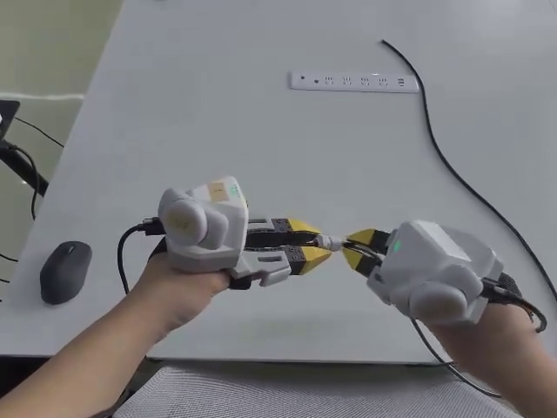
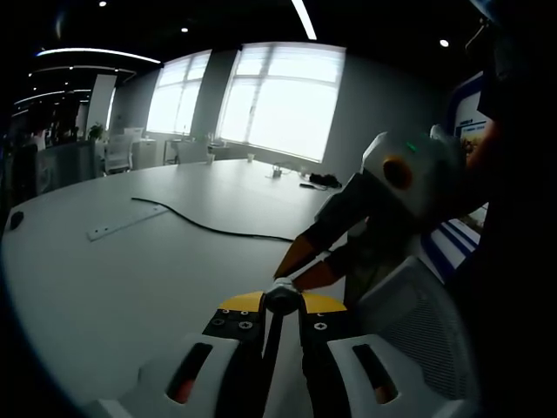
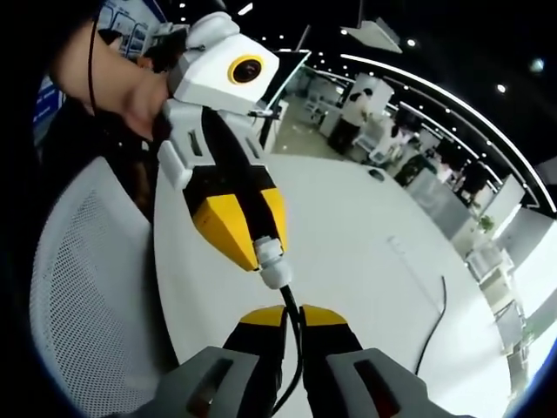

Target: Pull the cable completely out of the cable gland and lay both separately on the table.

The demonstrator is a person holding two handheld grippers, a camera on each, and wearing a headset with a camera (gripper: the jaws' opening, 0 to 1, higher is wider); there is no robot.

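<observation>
Pull step in hand: cable still seated in gland.
Left gripper (image 1: 318, 244) clamped on gland (image 1: 331, 241), right gripper (image 1: 355, 248) clamped on cable (image 3: 291, 305); both held aloft, well nearer the person than the power strip (image 1: 352, 82). Next move likely calls for drawing the grippers straight apart.

Left gripper (image 1: 322, 246) faces right gripper (image 1: 352, 245), jaws closed.

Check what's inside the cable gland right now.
The black cable enters the cable gland at its free end. How far it runs inside is hidden by the gland and the left gripper shut on it. The right gripper pinches the cable.
</observation>
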